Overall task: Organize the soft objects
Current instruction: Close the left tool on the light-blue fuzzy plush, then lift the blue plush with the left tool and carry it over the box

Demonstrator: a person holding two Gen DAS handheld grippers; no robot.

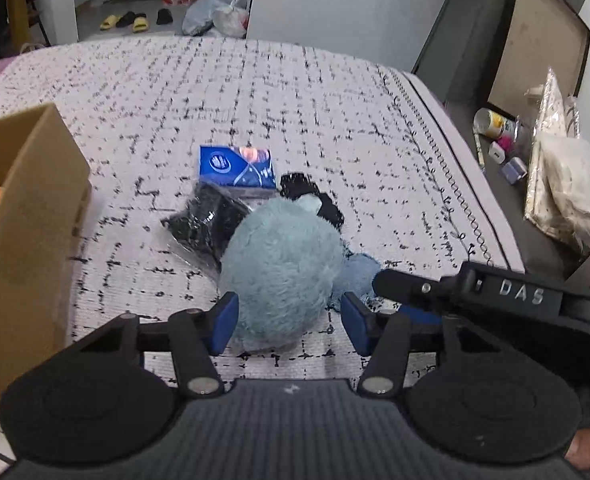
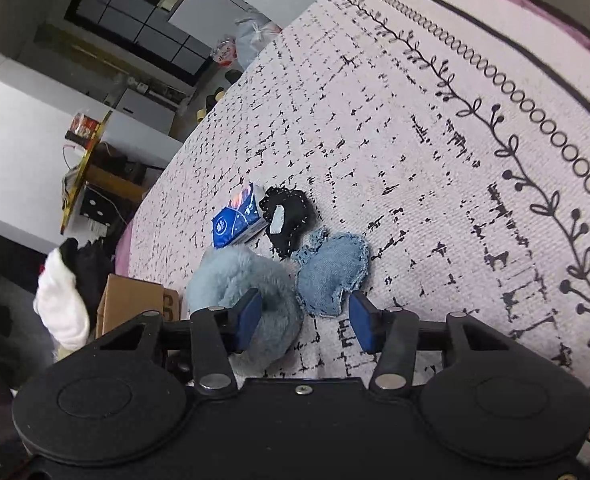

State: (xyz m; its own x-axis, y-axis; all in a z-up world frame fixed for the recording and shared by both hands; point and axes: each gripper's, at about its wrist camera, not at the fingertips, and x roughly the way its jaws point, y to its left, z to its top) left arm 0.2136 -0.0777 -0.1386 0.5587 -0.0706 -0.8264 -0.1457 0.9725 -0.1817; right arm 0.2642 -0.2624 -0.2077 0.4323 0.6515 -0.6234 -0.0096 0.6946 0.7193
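On a patterned bed cover, the left gripper [image 1: 289, 322] is spread wide around a fluffy blue plush ball [image 1: 281, 272]. The right gripper [image 2: 305, 320], also spread, hovers beside the ball, near a denim pouch [image 2: 329, 274]. Best to squeeze the ball centrally before lifting toward the cardboard box [image 1: 23, 240] to its left.

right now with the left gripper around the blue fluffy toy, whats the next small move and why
Probably close the left gripper: its open blue pads already flank the fluffy blue plush, which lies on the bed. Once gripped, it can go to the cardboard box at left.
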